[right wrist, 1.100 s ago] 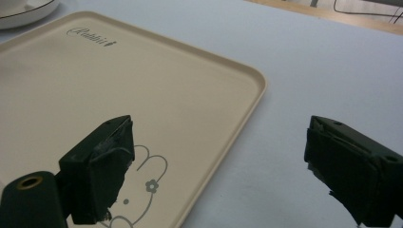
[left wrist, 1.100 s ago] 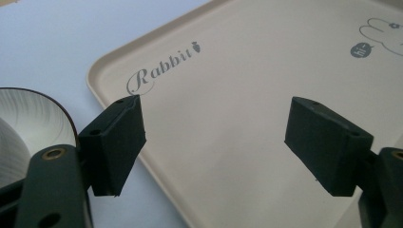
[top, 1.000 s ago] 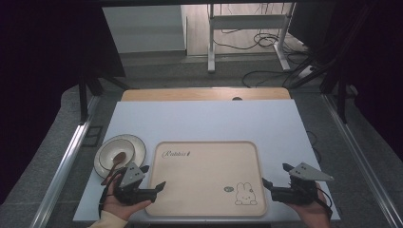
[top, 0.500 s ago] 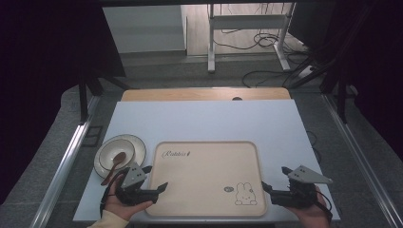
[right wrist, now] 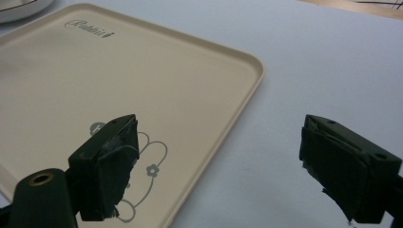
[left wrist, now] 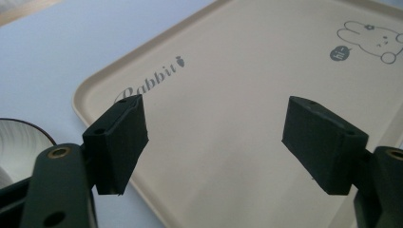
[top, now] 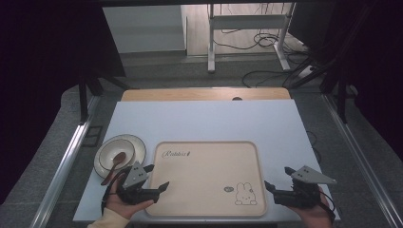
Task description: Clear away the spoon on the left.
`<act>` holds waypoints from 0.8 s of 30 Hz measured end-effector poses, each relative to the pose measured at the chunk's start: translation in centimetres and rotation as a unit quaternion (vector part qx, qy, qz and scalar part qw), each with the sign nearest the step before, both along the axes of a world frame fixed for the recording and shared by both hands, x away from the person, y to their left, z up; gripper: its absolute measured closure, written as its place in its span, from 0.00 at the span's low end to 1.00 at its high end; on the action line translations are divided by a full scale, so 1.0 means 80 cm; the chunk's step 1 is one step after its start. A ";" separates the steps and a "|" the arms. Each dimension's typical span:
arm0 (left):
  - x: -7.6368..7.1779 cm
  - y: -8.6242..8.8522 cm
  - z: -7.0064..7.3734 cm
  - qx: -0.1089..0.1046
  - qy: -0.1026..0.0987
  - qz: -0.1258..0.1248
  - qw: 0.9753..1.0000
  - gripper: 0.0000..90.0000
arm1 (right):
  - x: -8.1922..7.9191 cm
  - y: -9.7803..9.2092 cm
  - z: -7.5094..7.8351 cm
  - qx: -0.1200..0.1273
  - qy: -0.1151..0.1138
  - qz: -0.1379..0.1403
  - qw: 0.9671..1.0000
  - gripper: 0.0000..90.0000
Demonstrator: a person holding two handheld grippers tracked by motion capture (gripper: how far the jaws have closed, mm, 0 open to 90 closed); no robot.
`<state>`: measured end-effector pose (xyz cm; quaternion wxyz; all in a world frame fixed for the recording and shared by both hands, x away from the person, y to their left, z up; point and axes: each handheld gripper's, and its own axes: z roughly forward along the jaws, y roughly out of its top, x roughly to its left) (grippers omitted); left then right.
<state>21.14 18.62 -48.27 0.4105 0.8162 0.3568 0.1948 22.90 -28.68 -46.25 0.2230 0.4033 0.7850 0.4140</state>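
A pale blue worktop [top: 204,118] fills the middle of the high view, with a strip of bare wood along its far edge. It serves as the flat base for everything else.

Lying flat near the front edge is a large beige tray [top: 209,161], roughly square with rounded corners and a low raised rim. The word "Rabbit" is printed near its far left corner and a small line-drawn rabbit [top: 245,194] near its front right corner. The tray carries nothing, so it reads as a landing place waiting to be loaded.

Just beside the tray's left edge, on the worktop, sits a round white plate [top: 130,145] with a dark rim. A brown wooden spoon [top: 114,166] lies in it, its bowl on the plate and its handle running out over the front rim, within easy reach of the left hand.

The left gripper [top: 156,179] hovers over the tray's front left corner, jaws spread wide and holding nothing; in the left gripper view the tray surface shows between them. The right gripper [top: 276,178] rests just off the tray's front right corner, above bare worktop, jaws also spread wide and empty. Both seem poised either side of the tray, probably ready to start moving the plate and spoon onto it.
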 end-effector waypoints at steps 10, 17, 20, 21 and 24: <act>-0.006 0.006 0.006 -0.005 -0.010 0.006 1.000 0.25 | 0.000 0.000 -0.002 -0.012 -0.001 -0.004 1.000 0.15; -0.011 0.016 0.020 -0.010 -0.028 0.016 0.999 0.25 | 0.004 0.000 -0.004 -0.015 0.003 -0.002 1.000 0.15; -0.016 0.020 0.030 -0.017 -0.039 0.016 0.999 0.24 | 0.006 0.000 -0.004 -0.014 0.004 -0.003 1.000 0.15; -0.017 0.021 0.031 -0.018 -0.040 0.018 0.999 0.23 | 0.006 0.000 -0.004 -0.014 0.003 -0.004 1.000 0.15; -0.018 0.022 0.032 -0.015 -0.040 0.022 0.999 0.21 | 0.006 0.001 -0.004 -0.015 0.003 -0.004 1.000 0.15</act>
